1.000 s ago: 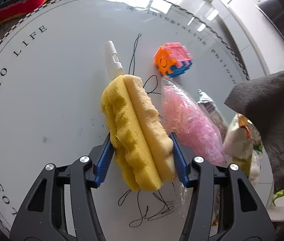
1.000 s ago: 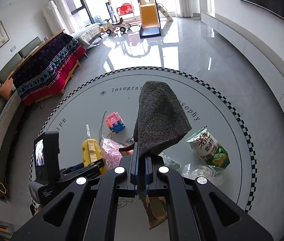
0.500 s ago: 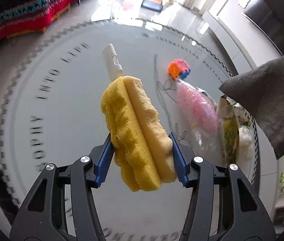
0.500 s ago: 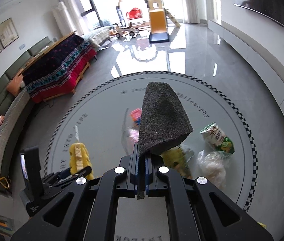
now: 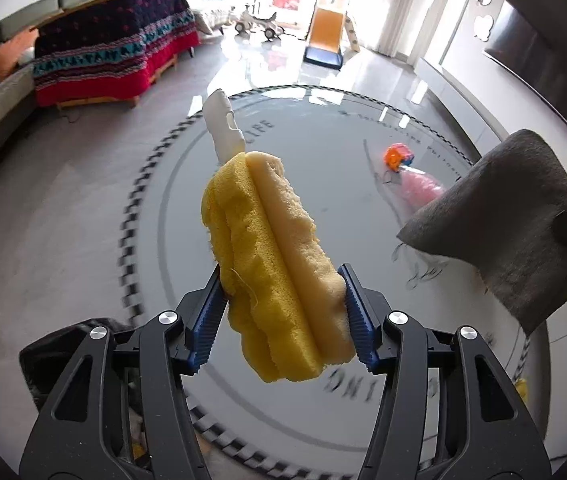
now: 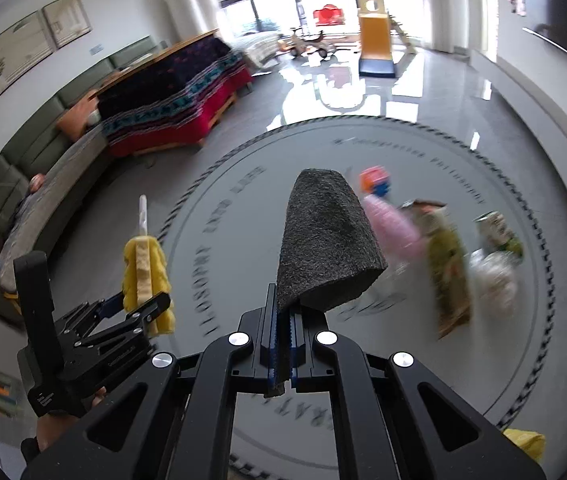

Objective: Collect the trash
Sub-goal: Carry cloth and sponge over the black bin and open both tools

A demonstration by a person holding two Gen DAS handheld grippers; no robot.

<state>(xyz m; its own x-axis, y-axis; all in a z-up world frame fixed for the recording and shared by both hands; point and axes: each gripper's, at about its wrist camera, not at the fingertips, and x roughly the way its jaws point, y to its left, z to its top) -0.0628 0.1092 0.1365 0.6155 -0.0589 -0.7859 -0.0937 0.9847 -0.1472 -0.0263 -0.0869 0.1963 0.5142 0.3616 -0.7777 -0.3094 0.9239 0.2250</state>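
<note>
My left gripper (image 5: 283,320) is shut on a yellow sponge brush (image 5: 271,256) with a white handle (image 5: 223,128), held in the air over the left edge of the round glass table (image 5: 323,152). It also shows in the right wrist view (image 6: 145,268). My right gripper (image 6: 281,356) is shut on a folded grey cloth (image 6: 323,248), raised above the table; the cloth shows at the right of the left wrist view (image 5: 511,220). On the table lie a pink plastic bag (image 6: 391,228), a snack packet (image 6: 447,264) and clear wrappers (image 6: 491,272).
An orange and blue toy cube (image 6: 375,180) sits past the pink bag. A dark bag opening (image 5: 67,344) shows low at the left, beside the table. A sofa with a red patterned blanket (image 5: 111,56) stands to the left. A yellow thing (image 6: 523,442) lies by the near right edge.
Both grippers have risen and swung left, keeping the sponge brush and the cloth. The table's trash now lies farther off to the right, and the dark bag has come into view.
</note>
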